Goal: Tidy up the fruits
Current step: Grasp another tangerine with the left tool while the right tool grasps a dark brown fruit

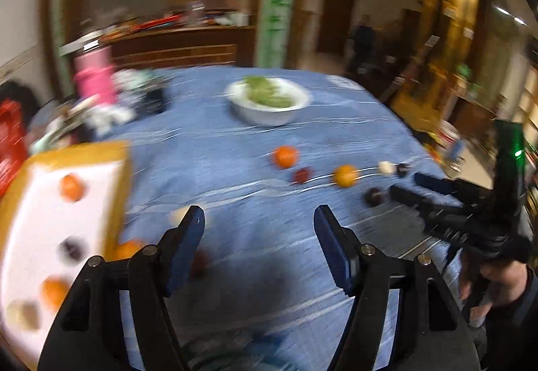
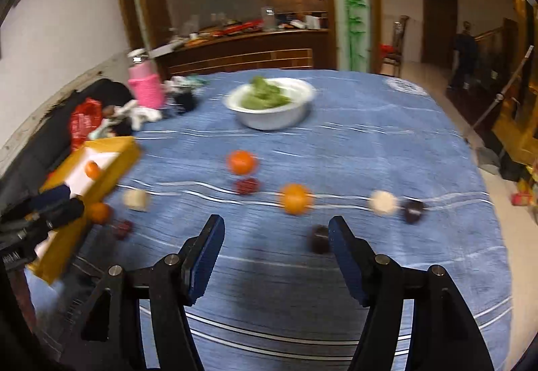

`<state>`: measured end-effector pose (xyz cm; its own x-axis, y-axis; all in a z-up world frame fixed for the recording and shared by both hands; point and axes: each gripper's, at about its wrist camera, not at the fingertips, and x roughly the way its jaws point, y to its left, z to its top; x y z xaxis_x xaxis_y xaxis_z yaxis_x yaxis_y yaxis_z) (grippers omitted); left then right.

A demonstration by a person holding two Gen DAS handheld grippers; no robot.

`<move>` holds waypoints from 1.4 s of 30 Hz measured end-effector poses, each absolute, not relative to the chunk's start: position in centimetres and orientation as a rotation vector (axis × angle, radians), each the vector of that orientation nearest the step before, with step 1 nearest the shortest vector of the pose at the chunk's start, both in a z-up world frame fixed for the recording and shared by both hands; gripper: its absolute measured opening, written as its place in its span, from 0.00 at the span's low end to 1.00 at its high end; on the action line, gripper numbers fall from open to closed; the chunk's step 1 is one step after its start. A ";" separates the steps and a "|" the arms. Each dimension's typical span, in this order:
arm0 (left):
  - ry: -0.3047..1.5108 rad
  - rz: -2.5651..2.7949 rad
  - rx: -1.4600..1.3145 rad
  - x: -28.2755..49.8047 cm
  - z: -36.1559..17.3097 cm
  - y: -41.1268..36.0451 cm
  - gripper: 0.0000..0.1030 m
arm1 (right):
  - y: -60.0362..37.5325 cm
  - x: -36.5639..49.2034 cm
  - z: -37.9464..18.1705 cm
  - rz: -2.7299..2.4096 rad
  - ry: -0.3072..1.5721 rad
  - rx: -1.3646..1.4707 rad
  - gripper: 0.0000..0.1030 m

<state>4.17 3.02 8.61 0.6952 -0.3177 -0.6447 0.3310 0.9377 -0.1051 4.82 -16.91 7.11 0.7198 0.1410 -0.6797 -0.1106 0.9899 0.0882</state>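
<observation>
A round bench (image 2: 386, 142) under a blue striped cloth fills both views, which are blurred. At its left edge sits a yellow-sided box (image 1: 114, 176) with a white inside; in the left wrist view it holds two orange fruits, a dark one and a pale one. A white bowl (image 2: 272, 117) of green leaves stands toward the far side of the bench, and a pink bottle (image 2: 146, 87) stands among clutter at the far left.

The left tongs (image 1: 259, 223) hang over bare cloth just beside the box, jaws apart with nothing between them. The right tongs (image 2: 275, 233) hang over the near middle of the bench, jaws also apart and empty.

Loose fruit lies scattered on the cloth: an orange fruit (image 2: 241, 162) with a small red fruit (image 2: 248, 185) just in front of it, another orange (image 2: 295, 199), a pale fruit (image 2: 382, 202) beside a dark fruit (image 2: 414, 210), and a dark plum (image 2: 318, 239) just beside the right tongs' right finger.
</observation>
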 end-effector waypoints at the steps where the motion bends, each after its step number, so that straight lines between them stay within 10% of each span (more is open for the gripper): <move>1: 0.709 -0.409 0.038 4.8 8.6 1.6 0.65 | -18.0 4.9 6.5 0.138 0.762 0.045 0.65; 21: 0.810 -0.769 0.237 13.1 2.7 -10.7 0.64 | -21.2 8.9 1.2 0.281 0.869 0.004 0.39; 26: 0.843 -0.741 0.248 14.1 1.8 -10.6 0.34 | -20.7 9.4 0.8 0.290 0.901 -0.008 0.33; 35: 0.801 -0.747 0.340 13.1 1.5 -11.0 0.30 | -20.2 9.1 0.9 0.293 0.896 -0.034 0.14; 42: 0.823 -0.745 0.292 13.9 1.5 -10.0 0.30 | -21.1 9.4 1.4 0.275 0.866 0.004 0.30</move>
